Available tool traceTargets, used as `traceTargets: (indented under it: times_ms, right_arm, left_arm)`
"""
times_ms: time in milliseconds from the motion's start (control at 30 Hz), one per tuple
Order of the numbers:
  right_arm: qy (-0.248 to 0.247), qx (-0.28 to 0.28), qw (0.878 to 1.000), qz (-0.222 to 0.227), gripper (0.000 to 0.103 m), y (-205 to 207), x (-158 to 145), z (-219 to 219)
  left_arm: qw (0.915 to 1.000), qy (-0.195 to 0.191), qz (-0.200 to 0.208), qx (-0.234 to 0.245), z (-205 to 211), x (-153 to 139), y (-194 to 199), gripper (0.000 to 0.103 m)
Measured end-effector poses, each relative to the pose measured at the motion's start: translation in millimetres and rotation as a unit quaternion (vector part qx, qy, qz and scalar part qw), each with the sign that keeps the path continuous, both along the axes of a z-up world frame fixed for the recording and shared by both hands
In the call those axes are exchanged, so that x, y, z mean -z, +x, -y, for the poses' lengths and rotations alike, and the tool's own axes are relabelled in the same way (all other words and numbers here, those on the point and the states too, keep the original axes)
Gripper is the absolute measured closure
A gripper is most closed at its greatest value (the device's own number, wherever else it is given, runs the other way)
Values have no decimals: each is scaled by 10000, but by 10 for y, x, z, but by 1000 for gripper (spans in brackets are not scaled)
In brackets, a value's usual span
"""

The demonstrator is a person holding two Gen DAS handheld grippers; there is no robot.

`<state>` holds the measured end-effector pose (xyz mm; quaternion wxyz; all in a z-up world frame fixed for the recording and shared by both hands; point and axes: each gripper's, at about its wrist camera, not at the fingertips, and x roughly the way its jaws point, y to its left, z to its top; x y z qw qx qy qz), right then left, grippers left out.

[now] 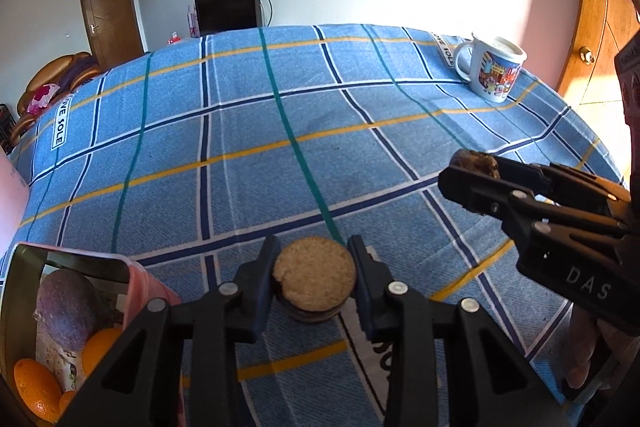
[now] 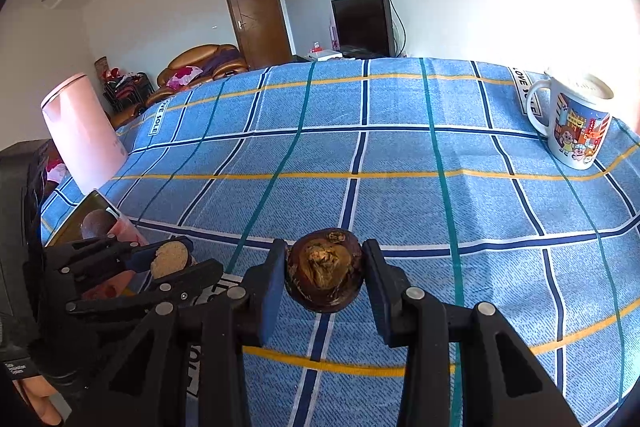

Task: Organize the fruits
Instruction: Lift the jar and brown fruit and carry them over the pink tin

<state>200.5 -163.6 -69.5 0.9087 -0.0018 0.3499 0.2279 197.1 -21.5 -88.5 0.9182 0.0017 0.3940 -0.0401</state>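
Item 1: blue checked tablecloth point(image 1: 248, 131) with yellow, teal, navy and white lines, covering the whole table. White woven labels read "LOVE SOLE", partly cut off, at 10 o'clock and 1 o'clock in the left wrist view.

Item 2: white ceramic mug point(image 1: 494, 69) printed with cartoon figures, standing upright at 1 o'clock, well apart from both tools.

Item 3: pink open-topped container point(image 1: 138, 277) at 8 o'clock in the left wrist view, holding a dull purple round fruit point(image 1: 66, 307) and orange citrus fruits point(image 1: 34, 387). It sits just beside the left tool.

Item 4: tall pale pink cylindrical vessel point(image 2: 82, 133), upright at 9 o'clock in the right wrist view.

Item 5: left gripper point(image 1: 315, 277), black with blue pads, clenched on a round tan-faced, dark-sided fruit point(image 1: 315, 277); the fruit sits squarely between the pads, raised just above the cloth.

Item 6: right gripper point(image 2: 325, 273), black, lettered "DAS" on its body in the left wrist view, grasping a dark brown round fruit with a fibrous golden centre point(image 2: 325, 273) between its blue pads, above the cloth.

Background: brown wooden door point(image 2: 256, 13), black television screen point(image 2: 362, 25), brown sofa point(image 2: 200, 61). Nothing lies on the cloth between the tools and the mug.
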Motion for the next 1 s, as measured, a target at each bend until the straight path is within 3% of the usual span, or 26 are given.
traceTargets:
  times_ms: [433,1000]
  right_arm:
    - [260,-69,9983,508,63,-164,-131,53]
    - [246,-27,9935,1107,63,-362,-238,67]
  left_arm:
    - [9965,40,820,-145,-41,-204,-216,67]
    - [9892,117,1436,-265,-60,-323,-422,67]
